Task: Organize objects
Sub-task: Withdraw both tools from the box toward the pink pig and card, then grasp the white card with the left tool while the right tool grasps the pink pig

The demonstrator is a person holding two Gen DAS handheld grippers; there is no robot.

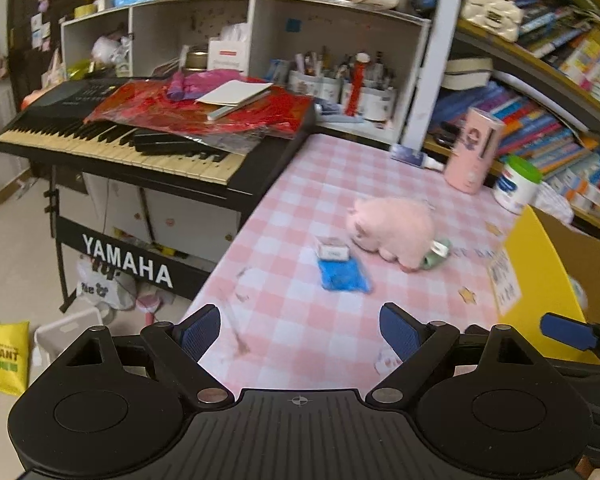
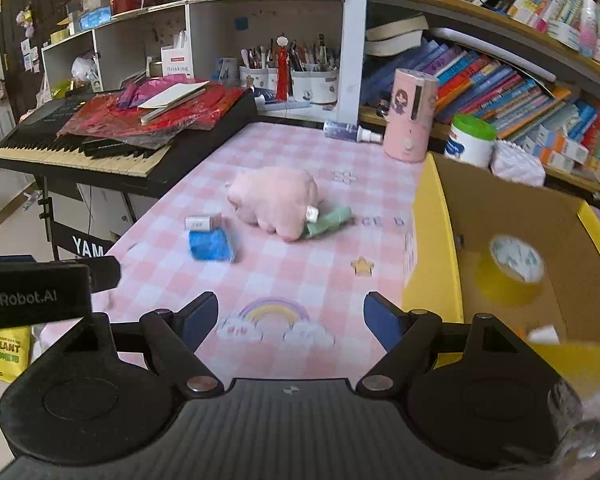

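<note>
A pink plush pig [image 1: 392,226] [image 2: 278,202] lies mid-table on the pink checked cloth [image 1: 300,200] [image 2: 300,264]. A green roll [image 1: 436,256] [image 2: 328,220] rests against its rear. In front of it lie a blue packet [image 1: 344,276] [image 2: 212,245] and a small white box [image 1: 332,249] [image 2: 202,222]. A yellow cardboard box [image 1: 548,264] [image 2: 436,240] stands open at the right, with a roll of yellow tape [image 2: 512,274] inside. My left gripper [image 1: 300,332] is open and empty over the near cloth. The right gripper [image 2: 290,320] is open and empty too, above a rainbow print.
A black keyboard [image 1: 112,136] [image 2: 80,152] piled with red sheets borders the table's left edge. At the back stand a pink cylinder [image 1: 474,150] [image 2: 410,114], a white jar with a green lid [image 1: 518,184] [image 2: 472,140], a spray bottle [image 2: 352,131] and pen cups [image 2: 284,78]. Bookshelves fill the right.
</note>
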